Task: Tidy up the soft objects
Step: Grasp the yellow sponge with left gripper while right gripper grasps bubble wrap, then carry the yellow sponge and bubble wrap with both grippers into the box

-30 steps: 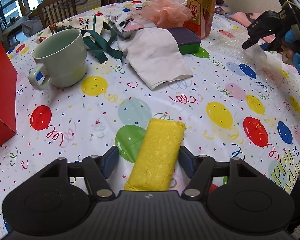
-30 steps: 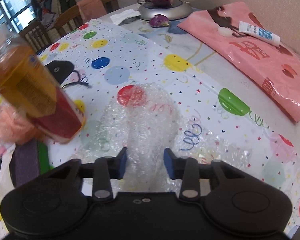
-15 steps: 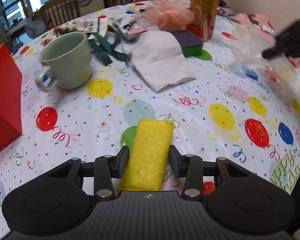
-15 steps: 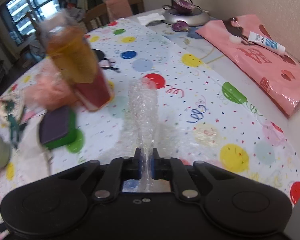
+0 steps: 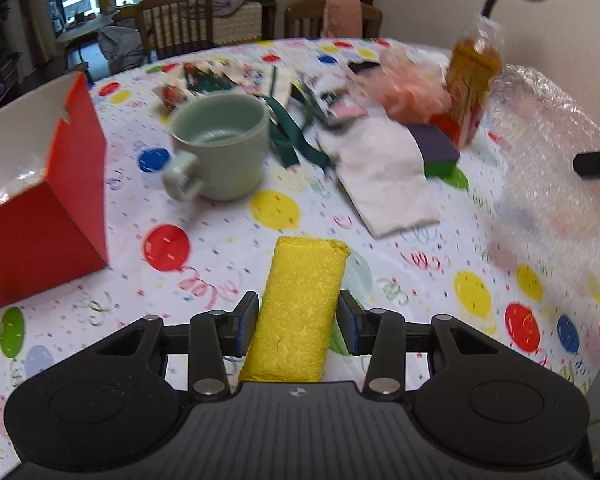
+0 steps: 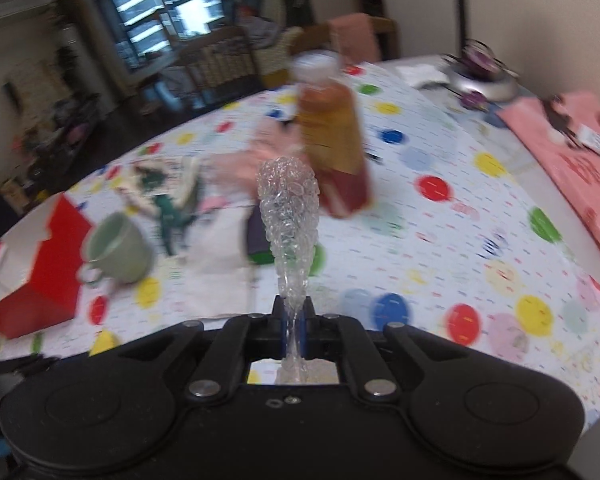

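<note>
The yellow sponge [image 5: 300,312] sits lengthwise between the pads of my left gripper [image 5: 298,322], clamped on both long sides and lifted clear of the balloon-print tablecloth [image 5: 228,256], its far end poking out past my fingertips. My right gripper [image 6: 294,326] is pinched tight on the bubble wrap [image 6: 288,208], whose crumpled sheet stands up from between the blue pads and fans out ahead of them; from my left camera the same wrap hangs as a wide clear sheet off to the right of my fingers. Beyond my left fingertips lies a white sock [image 5: 384,176], with a purple-and-green sponge [image 5: 436,148] just right of it and a peach mesh puff [image 5: 404,84] behind. An amber drink bottle [image 5: 472,84] stands further right. Ahead and left of my left fingers sits a pale green mug [image 5: 220,148], upright, and a red box [image 5: 40,220], open at the top, stands far left.
</note>
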`<state>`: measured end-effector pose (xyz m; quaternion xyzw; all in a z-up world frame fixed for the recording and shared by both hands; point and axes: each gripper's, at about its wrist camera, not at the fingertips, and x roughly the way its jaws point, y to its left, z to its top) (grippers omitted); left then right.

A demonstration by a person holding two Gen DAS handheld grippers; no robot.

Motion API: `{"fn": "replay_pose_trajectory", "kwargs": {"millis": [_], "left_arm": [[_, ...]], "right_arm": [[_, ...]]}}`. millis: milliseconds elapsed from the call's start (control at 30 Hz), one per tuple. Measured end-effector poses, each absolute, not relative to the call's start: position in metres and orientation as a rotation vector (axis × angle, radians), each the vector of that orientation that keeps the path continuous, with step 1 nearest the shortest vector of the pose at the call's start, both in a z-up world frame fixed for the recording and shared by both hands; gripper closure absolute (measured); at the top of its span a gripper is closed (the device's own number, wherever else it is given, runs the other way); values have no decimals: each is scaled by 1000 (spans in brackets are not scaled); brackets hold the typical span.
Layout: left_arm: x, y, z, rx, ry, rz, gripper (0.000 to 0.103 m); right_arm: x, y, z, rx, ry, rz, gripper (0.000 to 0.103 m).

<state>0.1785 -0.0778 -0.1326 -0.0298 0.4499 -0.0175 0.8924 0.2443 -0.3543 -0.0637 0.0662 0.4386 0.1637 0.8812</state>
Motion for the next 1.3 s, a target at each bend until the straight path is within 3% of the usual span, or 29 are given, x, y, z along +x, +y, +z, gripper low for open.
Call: {"fn": "replay_pose_trajectory", "kwargs": {"millis": [800, 1300], "left_arm": [[164, 65, -30, -131, 771, 129, 62], [161, 187, -11, -143, 755, 244, 61]], "right_arm": [[240, -140, 15, -66, 796, 731, 98], [243, 4, 37, -143, 746, 850, 98]]}}
